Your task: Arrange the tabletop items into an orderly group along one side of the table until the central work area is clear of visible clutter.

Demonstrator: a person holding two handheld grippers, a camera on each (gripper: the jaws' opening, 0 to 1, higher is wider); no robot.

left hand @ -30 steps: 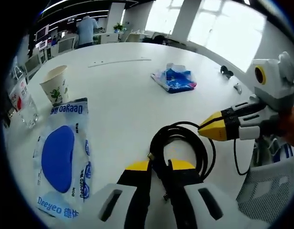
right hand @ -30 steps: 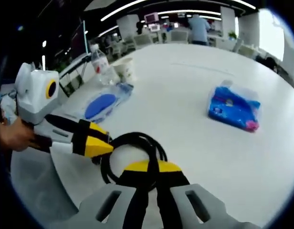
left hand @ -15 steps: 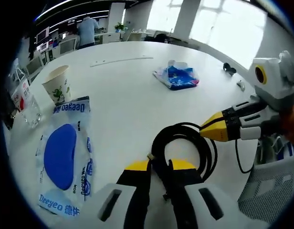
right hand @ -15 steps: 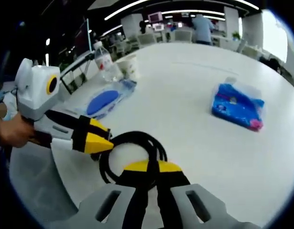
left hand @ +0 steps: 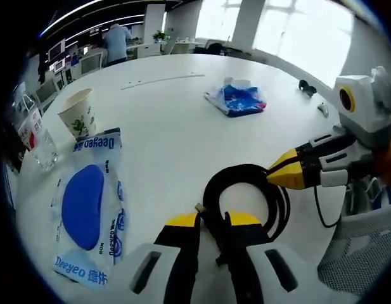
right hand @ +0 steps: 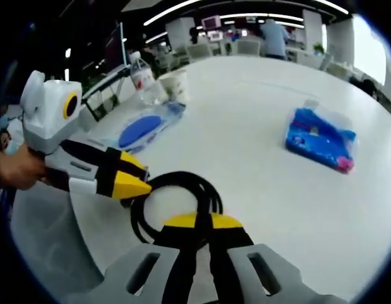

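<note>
Both tongs are on the coiled black cable [left hand: 246, 193] near the white round counter's [left hand: 170, 120] edge. Left tongs [left hand: 213, 220] clamped on the near loop, right tongs [right hand: 203, 221] clamped opposite. I want even grip, lifting both together so the coil holds, then carrying it toward the blue wipes packet [left hand: 87, 206].

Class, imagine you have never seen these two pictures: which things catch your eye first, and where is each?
A coiled black cable lies on the white table, gripped on opposite sides by the left gripper and the right gripper. Further out lie a blue wipes pack beside a paper cup, and a crumpled blue packet.
</note>
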